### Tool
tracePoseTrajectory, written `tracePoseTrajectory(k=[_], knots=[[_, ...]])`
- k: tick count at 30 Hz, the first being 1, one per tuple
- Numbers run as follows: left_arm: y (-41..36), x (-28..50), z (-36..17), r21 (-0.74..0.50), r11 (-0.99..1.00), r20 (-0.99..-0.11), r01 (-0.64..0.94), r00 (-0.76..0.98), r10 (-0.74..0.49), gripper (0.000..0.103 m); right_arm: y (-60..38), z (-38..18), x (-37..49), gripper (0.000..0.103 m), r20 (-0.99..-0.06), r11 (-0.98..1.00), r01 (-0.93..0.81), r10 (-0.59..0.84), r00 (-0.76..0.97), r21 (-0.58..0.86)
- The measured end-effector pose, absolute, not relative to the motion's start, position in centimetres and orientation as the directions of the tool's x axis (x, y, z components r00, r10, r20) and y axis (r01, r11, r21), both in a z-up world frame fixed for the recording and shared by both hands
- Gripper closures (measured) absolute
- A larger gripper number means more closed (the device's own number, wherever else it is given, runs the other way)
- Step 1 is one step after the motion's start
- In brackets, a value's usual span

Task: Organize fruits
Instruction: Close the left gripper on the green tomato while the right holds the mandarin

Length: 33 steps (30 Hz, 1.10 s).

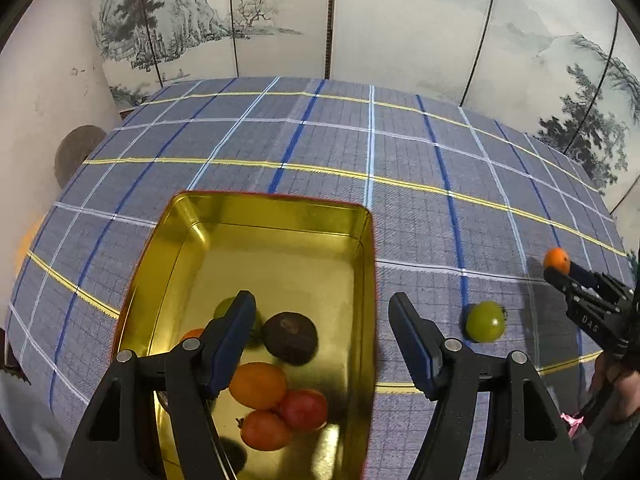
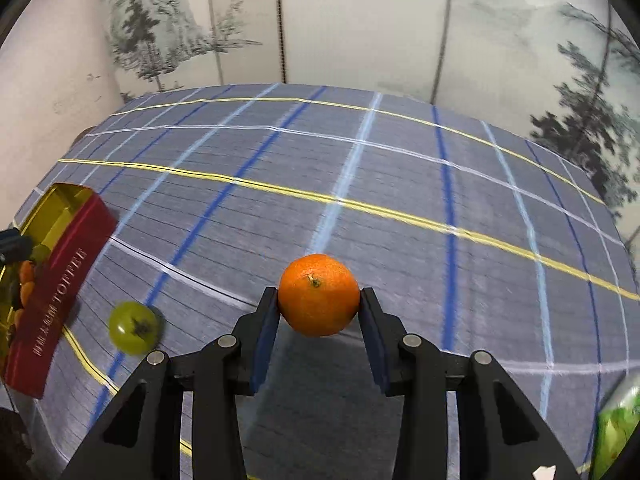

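My right hand-held gripper is clamped on the orange, lifted off the table for carrying to the tin. My left hand-held gripper hangs spread, empty, over the tin's fruit. A green fruit waits just beside the tin.

Blue-grey plaid tablecloth with yellow, white and blue stripes covering the table, folding screen painted with misty pines and mountains standing behind it, green packet showing at the right edge.
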<state>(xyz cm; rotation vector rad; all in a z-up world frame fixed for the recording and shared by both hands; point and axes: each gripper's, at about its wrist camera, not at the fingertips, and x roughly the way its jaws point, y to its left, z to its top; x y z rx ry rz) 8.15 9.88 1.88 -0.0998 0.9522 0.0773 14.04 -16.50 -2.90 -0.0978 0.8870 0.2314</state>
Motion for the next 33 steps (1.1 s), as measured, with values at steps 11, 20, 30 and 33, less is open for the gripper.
tracePoseTrajectory(k=[11,20,30,33], knots=[[4.3,8.2,1.8,-0.056,0.998,-0.817,0.013,0.574,-0.053,0.034,-20.9,-3.7,11.4,0.066,-0.781,0.987,-0.162,0.097,0.617,-0.005],[0.4,9.0,0.2,-0.054,0.995,-0.839,0.086,0.536,-0.091,0.034,-23.5,-4.6,10.4,0.066,-0.777,0.994,-0.112,0.073,0.625,0.003],[-1.5,9.7,-1.5,-0.032,0.991,-0.847,0.127,0.523,-0.095,0.034,-23.7,-5.1,10.0,0.066,-0.759,0.994,-0.108,0.067,0.648,-0.005],[-1.3,10.3,-2.0,-0.027,0.995,-0.847,0.097,0.526,-0.075,0.034,-23.8,-5.2,9.9,0.065,-0.757,0.995,-0.104,0.069,0.650,0.001]])
